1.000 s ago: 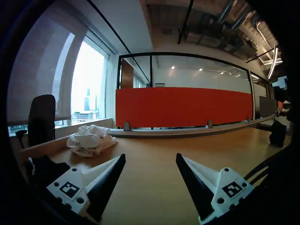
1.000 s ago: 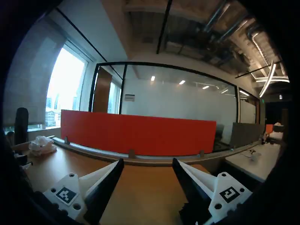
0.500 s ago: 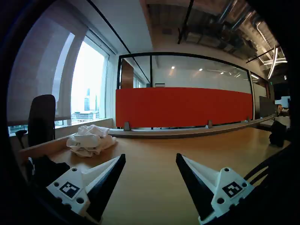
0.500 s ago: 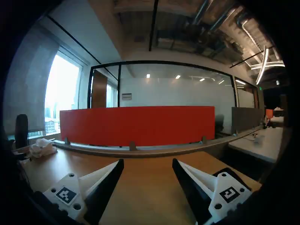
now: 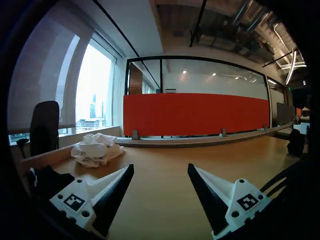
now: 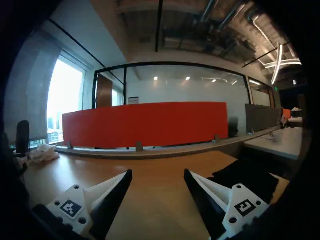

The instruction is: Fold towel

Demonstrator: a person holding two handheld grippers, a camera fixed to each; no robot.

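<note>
Towel (image 5: pixel 96 150): a white, crumpled heap on the wooden desk (image 5: pixel 168 200), well ahead of the left gripper (image 5: pixel 160 165) and off to the left of it, not folded.

Left gripper view: the two white fingers (image 5: pixel 108 188) stand wide apart with nothing between them, low over bare desk; whether they touch the surface cannot be told. A dark object (image 5: pixel 50 182) lies just beside the left finger. Behind the towel stands a black chair (image 5: pixel 44 126), next to a bright window (image 5: pixel 94 96). A red partition (image 5: pixel 196 114) runs along the far edge of the desk, with a glass wall (image 5: pixel 212 76) above it.

Right gripper view: the right gripper (image 6: pixel 157 171) is likewise spread wide and holds nothing, pointing across the desk (image 6: pixel 156 192) toward the partition (image 6: pixel 148 124). A black cloth (image 6: pixel 248 176) lies on the desk just beyond the right-hand finger. The towel (image 6: pixel 42 153) appears small at the far left, well apart from this gripper, with the chair (image 6: pixel 22 138) behind it. A second, pale desk (image 6: pixel 280 144) stands farther off to the right.
</note>
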